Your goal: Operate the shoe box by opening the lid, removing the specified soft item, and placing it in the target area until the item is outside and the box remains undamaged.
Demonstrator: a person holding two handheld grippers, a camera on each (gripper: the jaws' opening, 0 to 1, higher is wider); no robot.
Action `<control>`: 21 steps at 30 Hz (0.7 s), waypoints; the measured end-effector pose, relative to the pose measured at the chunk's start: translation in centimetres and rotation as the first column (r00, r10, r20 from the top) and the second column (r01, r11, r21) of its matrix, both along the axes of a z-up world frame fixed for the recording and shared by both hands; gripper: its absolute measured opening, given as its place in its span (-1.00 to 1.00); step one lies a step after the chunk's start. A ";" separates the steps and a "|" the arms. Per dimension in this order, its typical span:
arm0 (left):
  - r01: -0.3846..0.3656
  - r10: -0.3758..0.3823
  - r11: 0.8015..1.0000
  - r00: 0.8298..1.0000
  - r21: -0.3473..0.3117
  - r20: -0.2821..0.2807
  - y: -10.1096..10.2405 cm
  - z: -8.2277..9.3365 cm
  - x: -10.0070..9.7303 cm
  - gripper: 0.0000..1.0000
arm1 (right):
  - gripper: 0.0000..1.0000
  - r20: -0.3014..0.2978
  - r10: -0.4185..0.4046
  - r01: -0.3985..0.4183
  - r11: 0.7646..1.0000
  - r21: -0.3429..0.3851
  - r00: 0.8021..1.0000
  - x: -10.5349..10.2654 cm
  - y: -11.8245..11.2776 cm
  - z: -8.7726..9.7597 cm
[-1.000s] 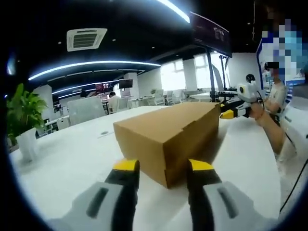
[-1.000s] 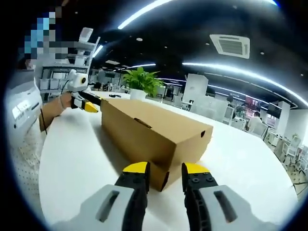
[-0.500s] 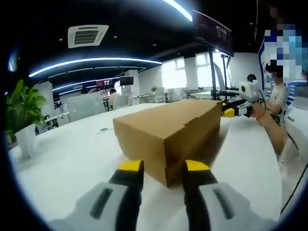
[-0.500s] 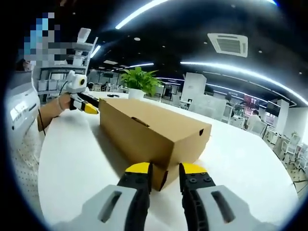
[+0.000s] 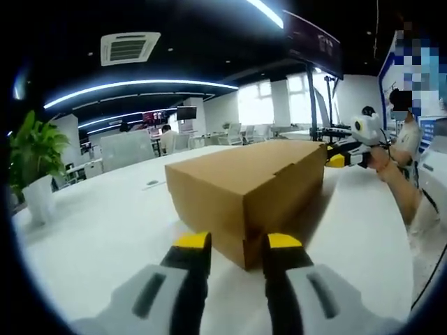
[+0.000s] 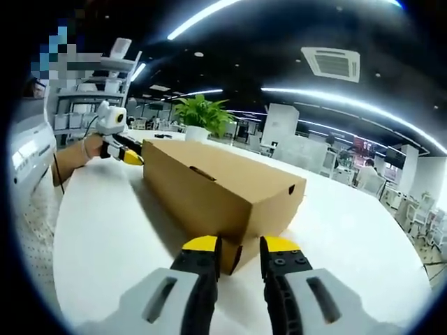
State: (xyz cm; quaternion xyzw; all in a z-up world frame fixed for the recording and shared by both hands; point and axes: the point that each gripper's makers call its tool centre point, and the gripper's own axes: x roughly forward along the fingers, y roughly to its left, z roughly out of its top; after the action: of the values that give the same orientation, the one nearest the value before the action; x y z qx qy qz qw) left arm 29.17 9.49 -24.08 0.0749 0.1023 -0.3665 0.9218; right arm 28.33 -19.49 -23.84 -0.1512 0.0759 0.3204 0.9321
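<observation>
Shoe box (image 5: 244, 192): plain brown cardboard, long and rectangular. Lid shut, tuck tab seated in the front wall. Lies flat on the white table (image 5: 98, 237).

Plain brown rectangular cardboard shoe box (image 5: 244, 192) (image 6: 216, 192), unpatterned. Flat white table surface (image 5: 98, 237) (image 6: 105, 237). Left gripper (image 5: 236, 243): grey body, black jaws, yellow tips. Right gripper (image 6: 239, 244): identical colouring. Green leafy potted plant (image 5: 31, 157) (image 6: 202, 115) in white pot.

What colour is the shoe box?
Plain brown cardboard; the shoe box shows best in the right gripper view.
</observation>
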 end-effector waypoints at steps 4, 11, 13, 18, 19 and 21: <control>-0.004 0.004 1.000 1.000 -0.007 -0.005 0.0 0.0 0.1 -0.41 | -0.58 -0.009 0.006 -0.006 1.000 0.011 1.000 0.0 0.1 -0.1; 0.002 -0.002 1.000 1.000 -0.004 0.003 -0.3 0.0 0.1 -0.44 | -0.58 -0.002 0.005 -0.005 1.000 0.004 1.000 -0.1 0.1 -0.1; 0.007 -0.007 1.000 1.000 -0.004 0.008 -0.4 0.1 0.0 -0.45 | -0.58 0.001 0.006 -0.006 1.000 0.002 1.000 -0.1 0.1 0.0; 0.024 -0.024 1.000 1.000 -0.008 0.018 -0.7 0.4 -0.2 -0.45 | -0.58 0.004 0.008 -0.008 1.000 0.003 1.000 -0.1 0.1 0.1; 0.023 -0.023 1.000 1.000 -0.009 0.018 -0.7 0.4 -0.2 -0.45 | -0.58 0.005 0.007 -0.007 1.000 0.003 1.000 -0.1 0.1 0.1; 0.024 -0.024 1.000 1.000 -0.013 0.016 -0.7 0.4 -0.3 -0.45 | -0.58 0.004 0.008 -0.008 1.000 0.006 1.000 -0.2 0.1 0.1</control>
State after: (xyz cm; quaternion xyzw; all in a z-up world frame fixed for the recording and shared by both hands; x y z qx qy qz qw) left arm 28.92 8.80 -23.71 0.0731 0.0917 -0.3775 0.9186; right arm 28.18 -19.38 -23.71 -0.1493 0.0727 0.3240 0.9314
